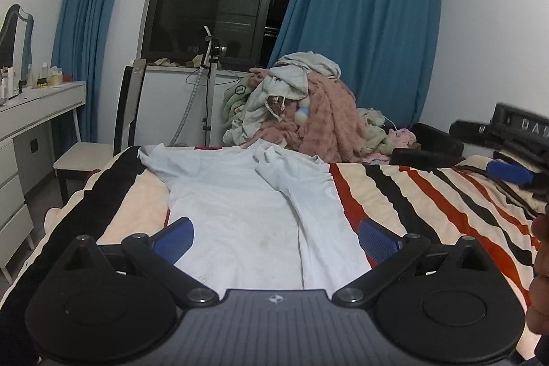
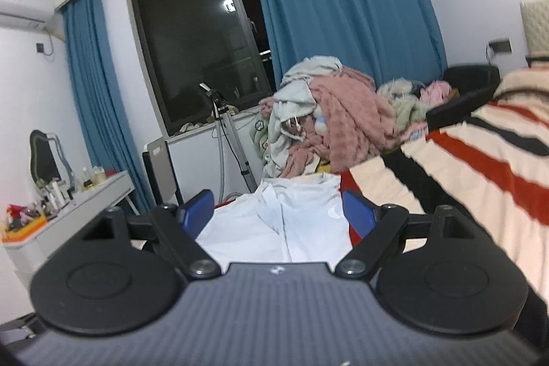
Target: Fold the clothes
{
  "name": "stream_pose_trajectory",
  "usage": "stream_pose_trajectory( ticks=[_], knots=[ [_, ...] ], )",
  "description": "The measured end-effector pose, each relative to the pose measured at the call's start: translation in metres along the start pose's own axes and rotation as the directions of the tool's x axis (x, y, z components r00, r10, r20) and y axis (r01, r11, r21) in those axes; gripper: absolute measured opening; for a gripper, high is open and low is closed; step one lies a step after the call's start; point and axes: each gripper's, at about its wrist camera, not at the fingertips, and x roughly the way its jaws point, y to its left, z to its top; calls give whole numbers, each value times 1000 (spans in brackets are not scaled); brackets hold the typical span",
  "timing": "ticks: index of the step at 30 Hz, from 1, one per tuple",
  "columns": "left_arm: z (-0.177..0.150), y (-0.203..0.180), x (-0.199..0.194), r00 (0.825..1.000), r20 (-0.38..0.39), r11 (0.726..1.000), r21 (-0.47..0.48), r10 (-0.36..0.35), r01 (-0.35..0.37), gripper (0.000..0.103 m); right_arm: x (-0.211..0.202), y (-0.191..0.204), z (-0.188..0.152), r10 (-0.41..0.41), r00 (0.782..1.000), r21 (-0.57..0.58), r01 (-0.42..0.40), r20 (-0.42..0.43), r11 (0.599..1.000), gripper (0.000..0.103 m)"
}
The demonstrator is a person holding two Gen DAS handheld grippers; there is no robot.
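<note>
A pale blue long-sleeved shirt lies spread on the striped bed cover, one sleeve folded across its body toward me. My left gripper hovers just above the shirt's near end, open, with nothing between its blue pads. In the right wrist view the same shirt shows between the spread fingers of my right gripper, which is open and holds nothing. The right gripper also appears in the left wrist view at the far right, its blue pad above the cover.
A heap of pink, white and green laundry rises past the far edge of the bed, next to a black seat. A chair, a white dressing table with bottles and a tripod stand stand at the left, by blue curtains.
</note>
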Motion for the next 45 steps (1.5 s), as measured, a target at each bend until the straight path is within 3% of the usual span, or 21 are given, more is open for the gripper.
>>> stream_pose_trajectory(
  ticks=[4, 8, 11, 15, 20, 25, 29, 32, 34, 37, 39, 41, 45],
  knots=[
    [-7, 5, 22, 1000, -3, 1000, 15, 26, -25, 103, 12, -10, -7, -12, 1000, -30, 12, -10, 999, 83],
    [-2, 18, 61, 995, -102, 998, -60, 1, -7, 103, 29, -20, -4, -22, 999, 21, 23, -44, 1000, 83],
    [8, 35, 108, 979, -198, 988, -152, -38, 8, 103, 49, -24, -4, 24, 995, 68, -18, -92, 998, 85],
    [14, 70, 188, 958, -286, 978, -201, -2, -58, 103, 74, -24, -21, 66, 988, 58, -59, -138, 997, 84],
    [4, 139, 291, 950, -305, 934, -313, 70, -169, 101, 108, -38, -59, 70, 981, -25, -76, -183, 997, 84],
    [-6, 208, 392, 940, -317, 869, -422, 126, -259, 97, 155, -50, -97, 49, 967, -128, -83, -251, 988, 84],
    [-2, 257, 452, 956, -221, 814, -507, 194, -283, 96, 195, -49, -115, 67, 957, -196, -126, -282, 972, 84],
    [13, 283, 494, 946, -175, 801, -504, 272, -323, 96, 224, -44, -127, 85, 950, -234, -160, -301, 959, 83],
    [24, 294, 520, 937, -168, 811, -471, 305, -348, 81, 239, -44, -133, 108, 944, -214, -181, -312, 960, 83],
    [39, 301, 550, 918, -184, 829, -395, 351, -396, 48, 257, -46, -139, 133, 936, -186, -202, -326, 962, 83],
    [47, 301, 565, 902, -209, 838, -336, 378, -430, 10, 264, -49, -140, 140, 933, -164, -203, -330, 965, 83],
    [57, 292, 570, 890, -213, 849, -277, 403, -451, 5, 266, -53, -139, 136, 934, -139, -191, -331, 972, 83],
    [94, 243, 570, 886, -116, 881, -108, 450, -461, 5, 263, -64, -135, 127, 935, -60, -156, -332, 986, 83]
  ],
)
